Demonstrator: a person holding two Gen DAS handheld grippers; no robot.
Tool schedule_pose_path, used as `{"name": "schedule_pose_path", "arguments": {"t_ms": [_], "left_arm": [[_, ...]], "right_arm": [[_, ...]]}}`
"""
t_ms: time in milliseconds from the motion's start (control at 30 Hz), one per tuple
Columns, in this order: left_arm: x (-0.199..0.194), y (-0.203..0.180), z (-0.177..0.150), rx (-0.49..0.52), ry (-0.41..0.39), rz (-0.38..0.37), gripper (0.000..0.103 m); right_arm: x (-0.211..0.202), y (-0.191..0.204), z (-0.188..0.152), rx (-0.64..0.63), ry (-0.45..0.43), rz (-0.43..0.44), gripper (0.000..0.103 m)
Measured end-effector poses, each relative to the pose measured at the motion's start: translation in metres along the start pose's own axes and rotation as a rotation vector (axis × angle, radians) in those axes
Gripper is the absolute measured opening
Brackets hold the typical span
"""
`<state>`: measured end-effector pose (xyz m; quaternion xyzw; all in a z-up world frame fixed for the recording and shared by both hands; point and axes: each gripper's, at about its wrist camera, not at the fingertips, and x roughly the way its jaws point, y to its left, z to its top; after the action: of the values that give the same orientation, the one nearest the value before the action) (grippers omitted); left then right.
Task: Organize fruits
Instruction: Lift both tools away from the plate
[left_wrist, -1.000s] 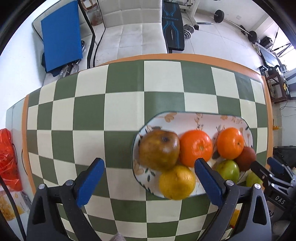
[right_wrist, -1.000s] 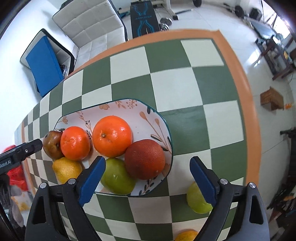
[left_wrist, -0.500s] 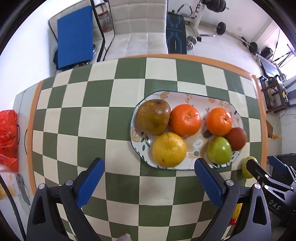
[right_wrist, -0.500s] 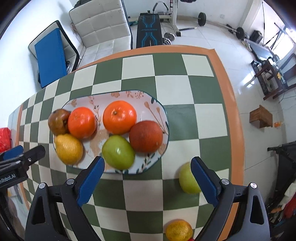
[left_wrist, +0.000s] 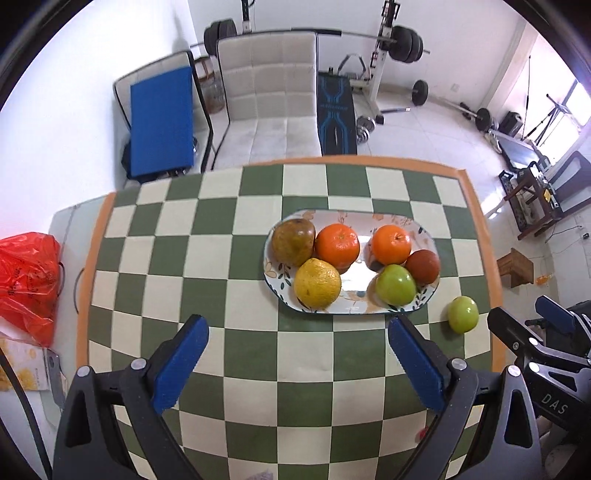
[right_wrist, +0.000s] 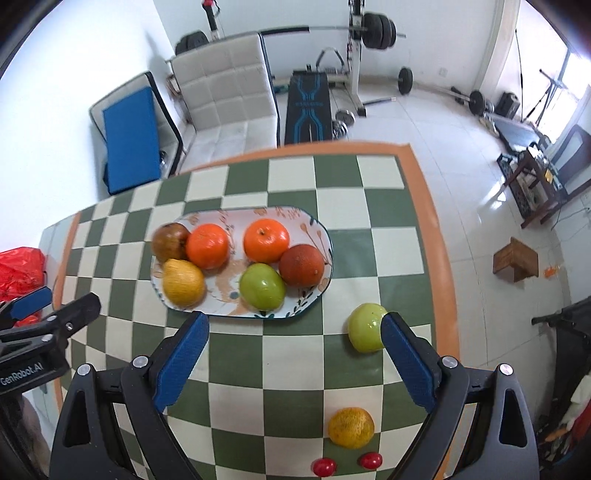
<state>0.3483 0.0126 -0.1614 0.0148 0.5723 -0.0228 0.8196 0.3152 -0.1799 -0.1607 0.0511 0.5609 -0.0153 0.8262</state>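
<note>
Leaving bare checkered cloth around it, the glossy oval plate holds six round fruits. Beside its right end lies a smooth green apple. Left gripper and right gripper gape wide, holding nothing.

Left tool jaws wide apart; right tool likewise, both empty.

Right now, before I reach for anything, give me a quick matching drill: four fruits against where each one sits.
Things:
1. brown pear
2. dark red orange
3. loose green apple
4. two small red fruits

Places:
A. tablecloth, right of the plate
B. plate's left end
C. near table edge
D. plate's right end

Pairs: 1-B, 2-D, 3-A, 4-C
</note>
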Motion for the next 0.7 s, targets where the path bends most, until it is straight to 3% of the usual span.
{"name": "schedule_pose_path", "arguments": {"t_ms": [367,600,700], "left_arm": [[-0.057,-0.010,-0.018,0.023,-0.099,-0.005,0.100],[-0.056,-0.017,-0.028,0.010,-0.070,-0.041,0.100],[-0.041,-0.027,-0.033,0.037,-0.037,-0.018,0.101]], "right_arm": [[-0.065,-0.001,-0.023,0.013,-0.084,0.032,0.096],[-0.087,0.000,-0.034,0.022,-0.123,0.054,0.096],[-0.081,-0.011,-0.038,0.056,-0.106,0.067,0.096]]}}
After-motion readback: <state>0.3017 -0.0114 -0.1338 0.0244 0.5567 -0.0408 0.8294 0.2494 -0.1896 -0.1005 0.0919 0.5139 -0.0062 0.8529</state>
